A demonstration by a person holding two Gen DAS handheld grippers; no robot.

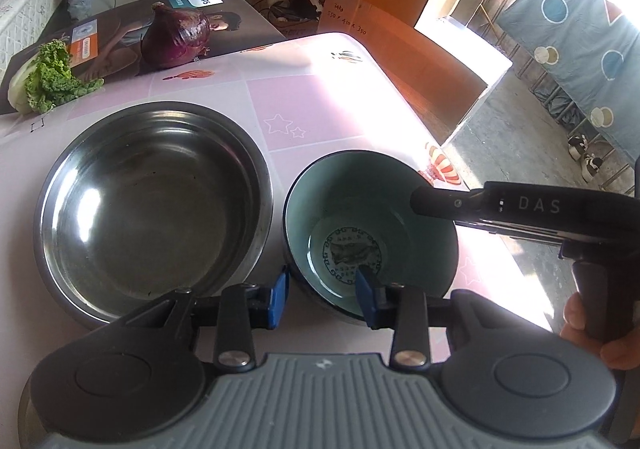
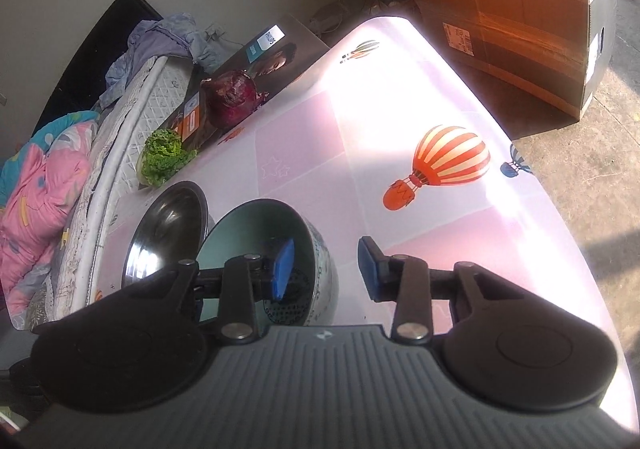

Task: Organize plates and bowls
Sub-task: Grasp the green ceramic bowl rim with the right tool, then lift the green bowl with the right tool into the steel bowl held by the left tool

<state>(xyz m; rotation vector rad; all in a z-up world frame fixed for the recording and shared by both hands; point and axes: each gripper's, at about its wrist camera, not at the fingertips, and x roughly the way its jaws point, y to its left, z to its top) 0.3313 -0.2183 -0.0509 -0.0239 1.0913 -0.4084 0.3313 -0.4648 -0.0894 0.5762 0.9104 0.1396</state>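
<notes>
A teal-glazed bowl with a dark printed medallion in its bottom stands on the pink table, just right of a larger empty steel bowl. My left gripper straddles the teal bowl's near rim, one blue pad outside and the other inside. A gap shows on both sides, so it is open. My right gripper straddles the same bowl at its right wall. Its left pad hangs inside and its right pad stands clear of the wall, so it is open too. The steel bowl lies beyond.
A red onion and a leafy green vegetable lie on a printed flat box at the table's far left. Cardboard boxes stand on the floor past the table's right edge. A hand holds the right gripper's handle.
</notes>
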